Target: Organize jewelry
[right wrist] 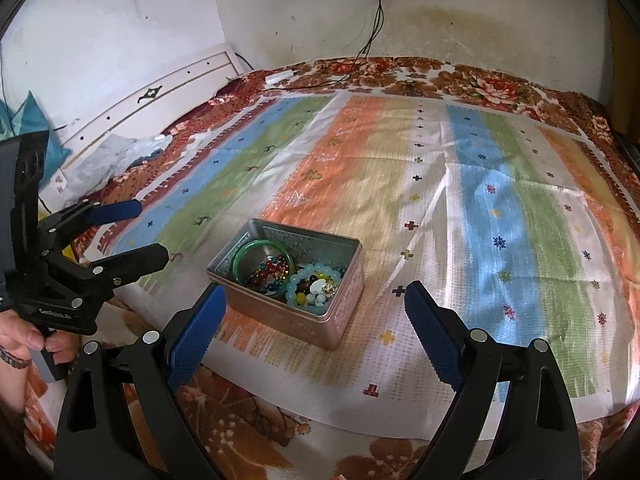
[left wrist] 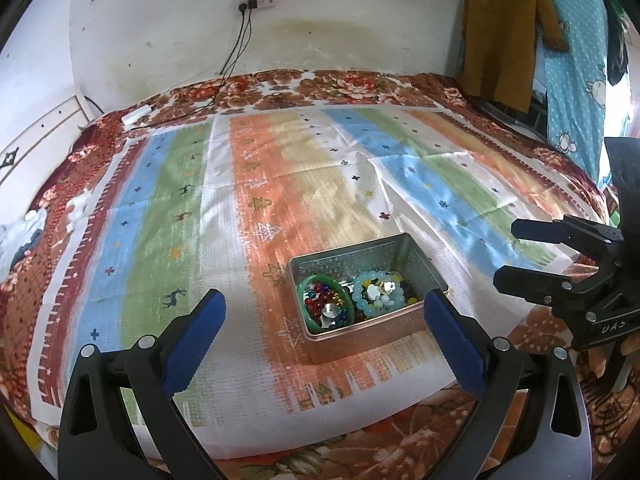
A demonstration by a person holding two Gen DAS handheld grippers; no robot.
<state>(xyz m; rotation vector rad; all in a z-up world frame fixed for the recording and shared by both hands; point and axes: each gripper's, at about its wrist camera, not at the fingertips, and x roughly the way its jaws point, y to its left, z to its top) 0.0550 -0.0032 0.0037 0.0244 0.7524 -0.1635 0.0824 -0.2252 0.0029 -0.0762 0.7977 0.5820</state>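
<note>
An open pink metal tin (left wrist: pixel 362 330) (right wrist: pixel 256 304) stands on the striped mat. Inside lie a green bangle (left wrist: pixel 320 280) (right wrist: pixel 240 254), a pale blue bead bracelet (left wrist: pixel 360 300) (right wrist: pixel 298 280), a string of red and mixed beads (left wrist: pixel 316 300) (right wrist: pixel 268 270) and small charms. My left gripper (left wrist: pixel 326 300) is open and empty, its blue pads either side of the tin's near end, held back from it. My right gripper (right wrist: pixel 316 296) is open and empty, just short of the tin. Each gripper shows in the other's view, the right one (left wrist: pixel 508 256) and the left one (right wrist: pixel 148 232).
The striped mat (left wrist: pixel 280 184) (right wrist: pixel 460 200) covers a floral bedspread (left wrist: pixel 320 84) (right wrist: pixel 480 80). A white charger and black cables (left wrist: pixel 138 114) (right wrist: pixel 280 76) lie at the far edge below a wall socket. A white headboard (right wrist: pixel 160 96) is at left; clothes (left wrist: pixel 508 28) hang at right.
</note>
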